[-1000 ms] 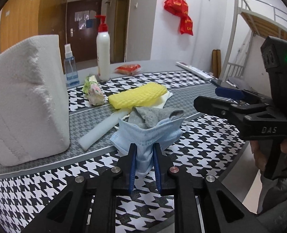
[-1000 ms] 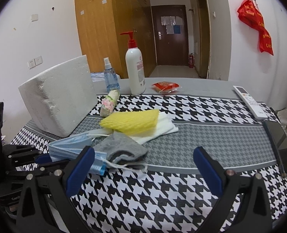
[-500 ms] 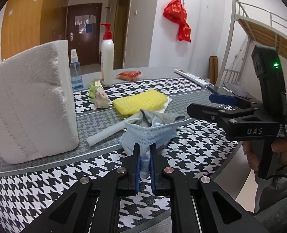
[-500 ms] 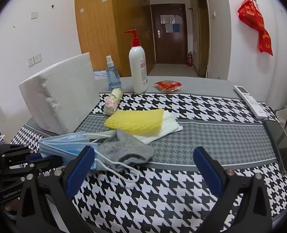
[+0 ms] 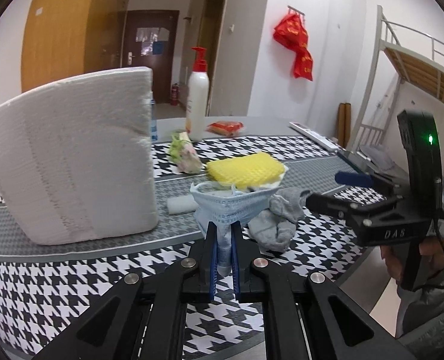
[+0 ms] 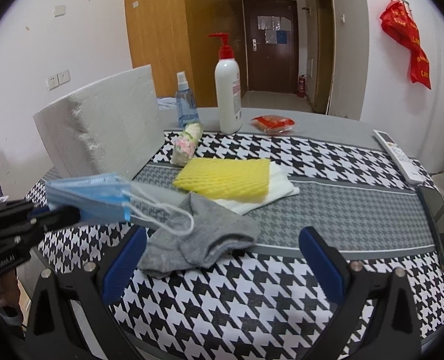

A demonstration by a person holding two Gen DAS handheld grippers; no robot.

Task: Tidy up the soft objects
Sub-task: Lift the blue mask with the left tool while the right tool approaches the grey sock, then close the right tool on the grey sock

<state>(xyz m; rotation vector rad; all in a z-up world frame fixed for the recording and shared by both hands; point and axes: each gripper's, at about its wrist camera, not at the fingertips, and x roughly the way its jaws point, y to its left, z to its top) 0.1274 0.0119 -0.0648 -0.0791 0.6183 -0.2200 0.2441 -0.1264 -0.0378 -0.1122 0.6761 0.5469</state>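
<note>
— So, where is the blue face mask?

— Pinched at one edge in the left gripper, whose blue pads are closed tight on it. It hangs clear of the houndstooth tablecloth, an ear loop drooping over the grey sock.

— And that sock?

— Crumpled on the cloth, just ahead of the right gripper, between its widely spread fingers; nothing is gripped there.

— Any writing?

— "DAS" is embossed on the right gripper's body in the left wrist view; "GenRobot.AI" shows on the left gripper in the right wrist view. The pump bottle label is too small to read.

— Beyond the sock?

— A yellow foam net lies on white folded cloth, beside a large white tissue block.
</note>
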